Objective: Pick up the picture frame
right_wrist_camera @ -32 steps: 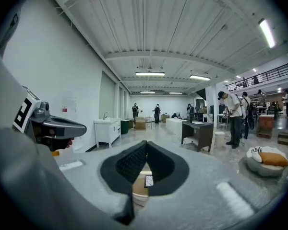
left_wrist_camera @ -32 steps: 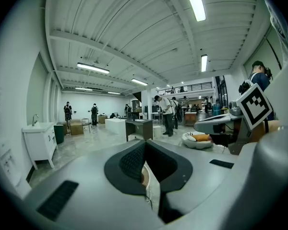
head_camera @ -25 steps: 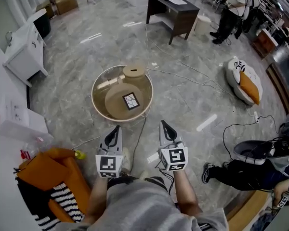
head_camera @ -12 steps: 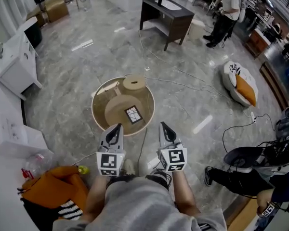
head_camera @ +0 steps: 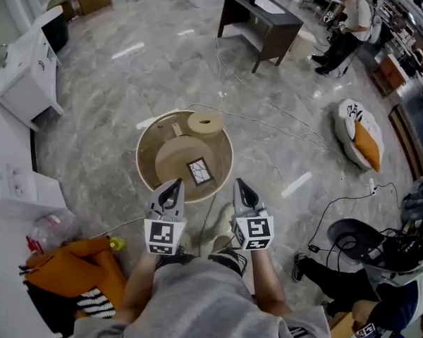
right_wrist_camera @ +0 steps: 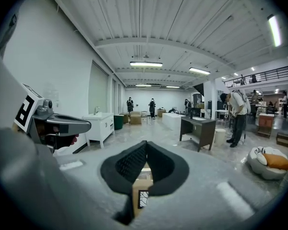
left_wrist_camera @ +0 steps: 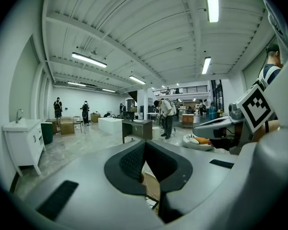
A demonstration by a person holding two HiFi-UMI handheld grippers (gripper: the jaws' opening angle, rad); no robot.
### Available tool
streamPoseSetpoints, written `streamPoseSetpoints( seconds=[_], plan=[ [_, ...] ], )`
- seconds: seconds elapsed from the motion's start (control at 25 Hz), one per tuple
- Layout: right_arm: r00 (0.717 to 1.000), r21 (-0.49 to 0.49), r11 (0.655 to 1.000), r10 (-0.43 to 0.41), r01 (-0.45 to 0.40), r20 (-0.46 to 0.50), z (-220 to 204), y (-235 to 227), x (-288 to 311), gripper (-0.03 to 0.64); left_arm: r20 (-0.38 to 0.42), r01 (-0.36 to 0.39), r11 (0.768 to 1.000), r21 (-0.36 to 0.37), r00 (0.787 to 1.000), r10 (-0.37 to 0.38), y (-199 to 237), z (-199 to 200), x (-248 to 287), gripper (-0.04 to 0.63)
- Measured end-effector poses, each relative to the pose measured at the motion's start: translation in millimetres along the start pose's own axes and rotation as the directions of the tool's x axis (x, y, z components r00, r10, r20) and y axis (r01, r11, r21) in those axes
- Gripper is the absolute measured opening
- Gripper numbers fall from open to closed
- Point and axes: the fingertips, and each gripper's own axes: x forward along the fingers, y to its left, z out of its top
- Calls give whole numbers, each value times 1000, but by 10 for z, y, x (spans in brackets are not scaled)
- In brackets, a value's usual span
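The picture frame [head_camera: 199, 171], small and dark-rimmed with a cracked-line picture, lies flat on a tan disc inside a round low table [head_camera: 144, 146]. A wooden spool [head_camera: 205, 122] stands at the table's far side. My left gripper [head_camera: 175, 184] hangs over the table's near rim, just left of the frame, its jaws together and empty. Level with it, my right gripper [head_camera: 237, 183] is just off the rim to the frame's right, also shut and empty. In the right gripper view the frame [right_wrist_camera: 142, 199] shows low under the closed jaws [right_wrist_camera: 145, 143]. The left gripper view shows closed jaws [left_wrist_camera: 144, 143] too.
A dark desk [head_camera: 264, 20] stands far ahead, a white cabinet [head_camera: 28, 69] at the left. Cables [head_camera: 268, 125] run over the marble floor. An orange bag [head_camera: 70, 270] lies near left, a white-and-orange cushion [head_camera: 359, 136] right. People [head_camera: 349, 27] stand at the back.
Both grippers have travelled forward together to the round table; its near rim now lies at their tips. Their jaws stayed closed.
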Motion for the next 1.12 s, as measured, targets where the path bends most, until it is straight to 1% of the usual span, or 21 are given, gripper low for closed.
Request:
streamPoseSetpoints(
  seconds=[0.12, 0.24, 0.4, 0.56, 0.72, 0.84, 0.92, 1.04, 1.12],
  plan=[
    [998, -14, 998, 62, -63, -17, -15, -130, 367, 0, -12, -42, 999, -30, 999, 41, 84, -49, 276, 17],
    [988, -34, 988, 150, -151, -41, -32, -250, 820, 0, -61, -103, 993, -48, 993, 100, 188, -161, 616, 17],
    [957, -8, 961, 274, -276, -93, -235, -373, 1472, 0, -116, -193, 976, -100, 977, 181, 380, -394, 1065, 17],
    [921, 22, 939, 342, -344, -186, -626, -485, 1993, 0, -185, -265, 954, -138, 954, 238, 551, -662, 1456, 17],
    [887, 40, 920, 387, -390, -254, -1024, -512, 2417, 0, -239, -316, 933, -174, 932, 271, 757, -1006, 1743, 17],
    [875, 35, 916, 393, -399, -282, -1293, -563, 2738, 0, -269, -336, 923, -189, 921, 280, 902, -1305, 1950, 17],
    [867, 29, 914, 393, -404, -308, -1527, -591, 2930, 0, -291, -341, 920, -195, 915, 278, 965, -1560, 2072, 17],
    [841, 39, 910, 398, -413, -367, -1969, -604, 3058, 0, -347, -345, 911, -227, 902, 255, 938, -2016, 2171, 17],
    [829, 45, 906, 404, -421, -387, -2268, -587, 3227, 1, -366, -347, 908, -235, 897, 248, 987, -2329, 2299, 17]
  ],
)
